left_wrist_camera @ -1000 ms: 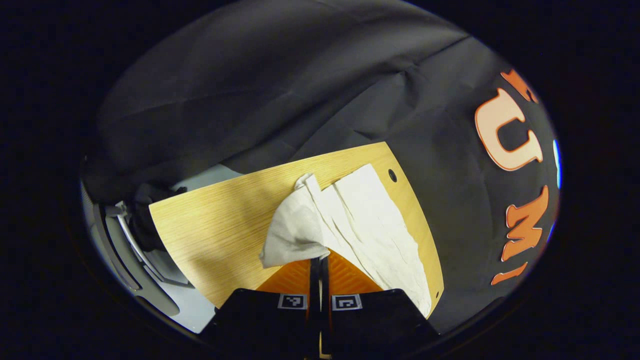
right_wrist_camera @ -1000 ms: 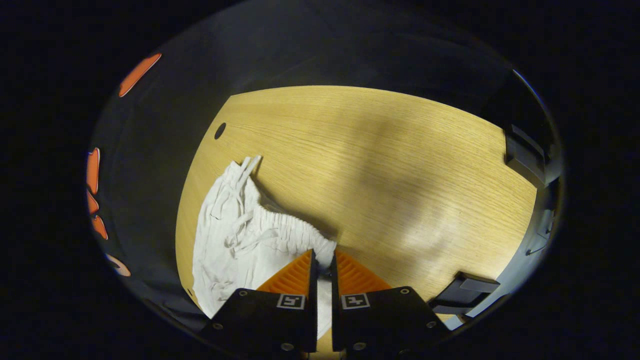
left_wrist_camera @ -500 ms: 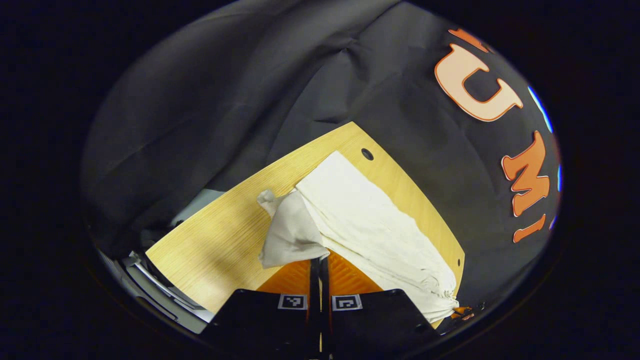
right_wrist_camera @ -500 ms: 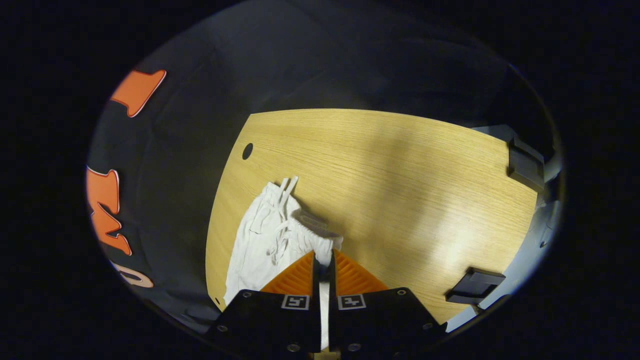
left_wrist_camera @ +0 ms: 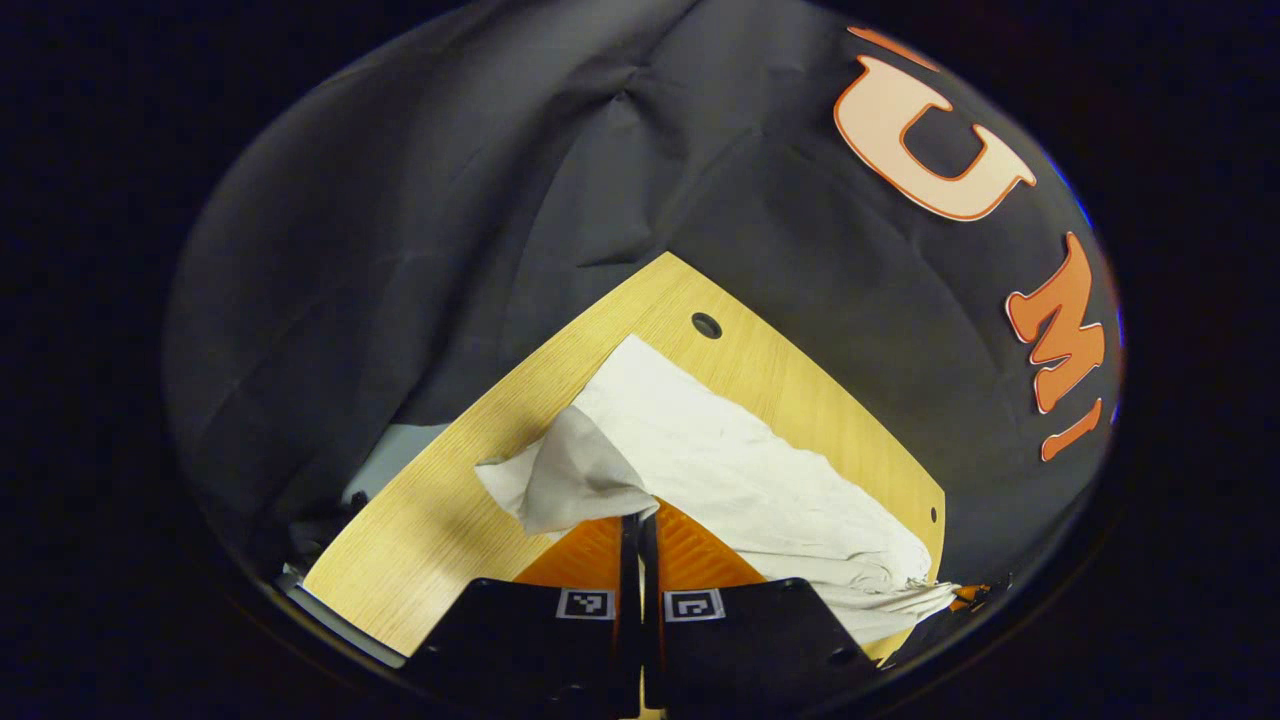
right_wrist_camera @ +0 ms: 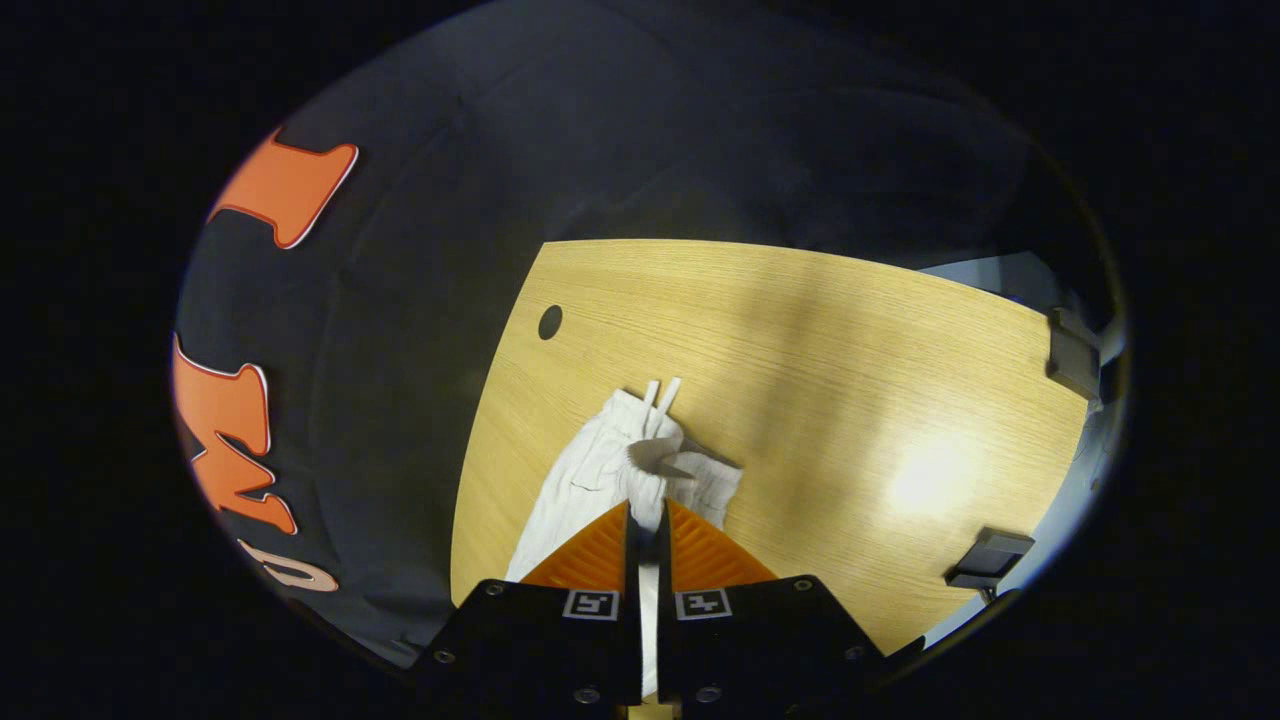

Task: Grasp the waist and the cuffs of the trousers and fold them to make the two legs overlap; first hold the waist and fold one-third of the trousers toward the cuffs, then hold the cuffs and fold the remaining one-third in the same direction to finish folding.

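White trousers (left_wrist_camera: pixel 730 470) stretch across the wooden table (left_wrist_camera: pixel 450 520) in the left gripper view. My left gripper (left_wrist_camera: pixel 638 522) is shut on a cuff end, whose cloth bunches and lifts to the left of the fingertips. In the right gripper view, my right gripper (right_wrist_camera: pixel 648 512) is shut on the gathered waist of the trousers (right_wrist_camera: pixel 610 465), with the drawstring ends (right_wrist_camera: pixel 660 393) lying on the table (right_wrist_camera: pixel 800 350) just beyond. The other gripper's tip (left_wrist_camera: pixel 965 597) peeks out at the trousers' far end in the left gripper view.
A round cable hole (left_wrist_camera: pixel 706 325) sits near the table's corner, also visible as the hole (right_wrist_camera: pixel 550 321) left of the waist. Black cloth wall surrounds the table. Dark brackets (right_wrist_camera: pixel 985 556) hang at the table's right edge. Bare wood stretches to the right of the waist.
Both grippers have risen and turned with the trousers held. The waist has narrowed and bunched under the right gripper; the trousers now hang stretched between the two grippers.
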Motion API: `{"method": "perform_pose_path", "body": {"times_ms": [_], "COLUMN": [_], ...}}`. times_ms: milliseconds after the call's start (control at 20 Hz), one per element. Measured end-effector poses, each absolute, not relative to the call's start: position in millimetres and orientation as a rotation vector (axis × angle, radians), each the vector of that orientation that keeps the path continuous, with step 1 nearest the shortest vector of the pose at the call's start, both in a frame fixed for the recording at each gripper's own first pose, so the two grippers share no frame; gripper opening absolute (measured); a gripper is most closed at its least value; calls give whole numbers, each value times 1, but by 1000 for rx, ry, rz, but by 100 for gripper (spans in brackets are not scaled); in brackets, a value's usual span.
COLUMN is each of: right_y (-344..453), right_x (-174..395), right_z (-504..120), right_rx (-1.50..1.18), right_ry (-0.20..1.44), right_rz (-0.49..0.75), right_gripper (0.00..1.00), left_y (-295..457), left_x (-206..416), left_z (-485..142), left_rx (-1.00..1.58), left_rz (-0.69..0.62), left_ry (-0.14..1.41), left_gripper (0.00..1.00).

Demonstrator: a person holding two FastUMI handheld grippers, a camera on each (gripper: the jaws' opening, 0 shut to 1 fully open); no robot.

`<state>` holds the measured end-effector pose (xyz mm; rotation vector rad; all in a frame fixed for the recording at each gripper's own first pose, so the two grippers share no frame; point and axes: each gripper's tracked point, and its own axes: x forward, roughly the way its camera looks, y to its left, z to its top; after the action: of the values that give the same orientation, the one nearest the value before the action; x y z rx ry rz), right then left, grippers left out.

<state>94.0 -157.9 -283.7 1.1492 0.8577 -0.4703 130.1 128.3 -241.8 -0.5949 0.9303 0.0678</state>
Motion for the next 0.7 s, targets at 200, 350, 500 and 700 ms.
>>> {"method": "perform_pose_path", "body": {"times_ms": [200,350,500,700], "right_y": [-158,-155,-153,-153], "right_x": [121,143,164,190], "right_z": [-272,-268,-272,-275], "right_rx": [1175,1187,1179,1187], "right_ry": [849,850,857,853], "right_rz": [-474,-478,-485,-491], "right_gripper": [6,6,6,6], "left_y": [136,134,131,123], "left_x": [161,187,204,236], "left_z": [-247,-249,-255,-267], "left_rx": [-583,-587,-551,-543], "left_rz": [59,50,36,36], "left_ry": [933,933,948,945], "left_gripper": [5,4,5,4]}}
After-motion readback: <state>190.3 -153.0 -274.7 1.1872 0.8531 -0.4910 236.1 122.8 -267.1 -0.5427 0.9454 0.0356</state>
